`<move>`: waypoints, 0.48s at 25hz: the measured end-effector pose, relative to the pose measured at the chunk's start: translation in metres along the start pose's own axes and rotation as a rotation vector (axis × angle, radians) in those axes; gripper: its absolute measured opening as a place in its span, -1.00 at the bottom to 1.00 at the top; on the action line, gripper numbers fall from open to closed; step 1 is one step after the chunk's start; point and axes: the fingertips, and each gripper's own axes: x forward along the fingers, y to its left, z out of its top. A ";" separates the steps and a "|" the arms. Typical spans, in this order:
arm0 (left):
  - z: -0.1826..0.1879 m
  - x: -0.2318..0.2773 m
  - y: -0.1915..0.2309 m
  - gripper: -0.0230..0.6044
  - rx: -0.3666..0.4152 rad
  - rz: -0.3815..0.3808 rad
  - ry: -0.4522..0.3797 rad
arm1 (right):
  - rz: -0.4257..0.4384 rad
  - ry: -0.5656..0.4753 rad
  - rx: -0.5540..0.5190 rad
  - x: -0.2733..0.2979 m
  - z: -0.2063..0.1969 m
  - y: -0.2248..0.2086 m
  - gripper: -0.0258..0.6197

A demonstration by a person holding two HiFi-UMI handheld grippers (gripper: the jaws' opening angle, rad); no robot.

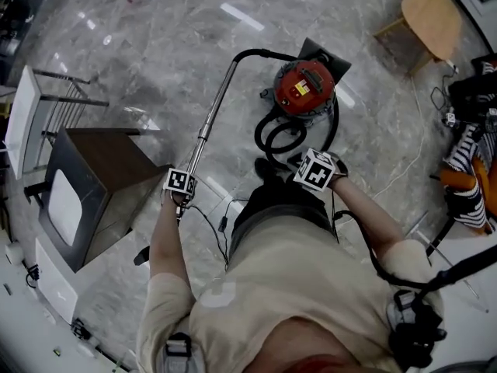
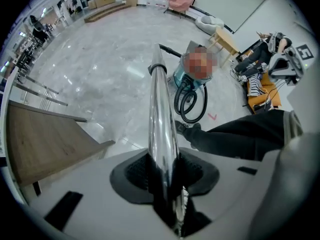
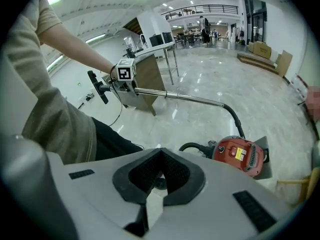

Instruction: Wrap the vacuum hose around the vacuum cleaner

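- The left gripper point(image 1: 181, 195) is pinching the lower end of the long metal tube point(image 1: 211, 115). Its jaws are standing partly apart, with the pads pressing on both sides of the tube.
- The right gripper point(image 3: 159, 156) is carrying nothing; its jaws are pressing together, pad against pad.
- The left arm point(image 1: 167, 247) is reaching forward, with its gripper pointing steeply down at the floor. From that grip the tube is slanting away towards the vacuum cleaner point(image 1: 305, 88).
- The right arm point(image 1: 365, 208) is bending inward, bringing its gripper over the coiled hose point(image 1: 262, 134), apart from it.
- The person is standing on a glossy grey marble floor point(image 1: 155, 53) in a large, brightly lit hall.
- A dark cabinet point(image 1: 101, 185) is standing on the person's left, near the left gripper.
- The red vacuum cleaner is sitting on the floor ahead of the person. Its black hose is lying in loose loops just beside it, on the near side, not wrapped round it.
- A wooden chair point(image 1: 431, 10) is standing well apart, on the far right.
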 end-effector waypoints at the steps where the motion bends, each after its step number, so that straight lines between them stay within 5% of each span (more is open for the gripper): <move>1: -0.001 0.000 -0.002 -0.53 0.007 0.002 -0.009 | 0.002 -0.013 0.005 0.004 -0.002 0.005 -0.91; 6: 0.005 0.008 -0.001 -0.53 0.021 -0.011 -0.061 | 0.012 0.003 -0.050 0.036 0.012 0.020 -0.91; 12: -0.007 0.035 0.016 -0.53 0.010 -0.125 -0.112 | 0.062 0.121 -0.091 0.084 0.038 0.083 -0.91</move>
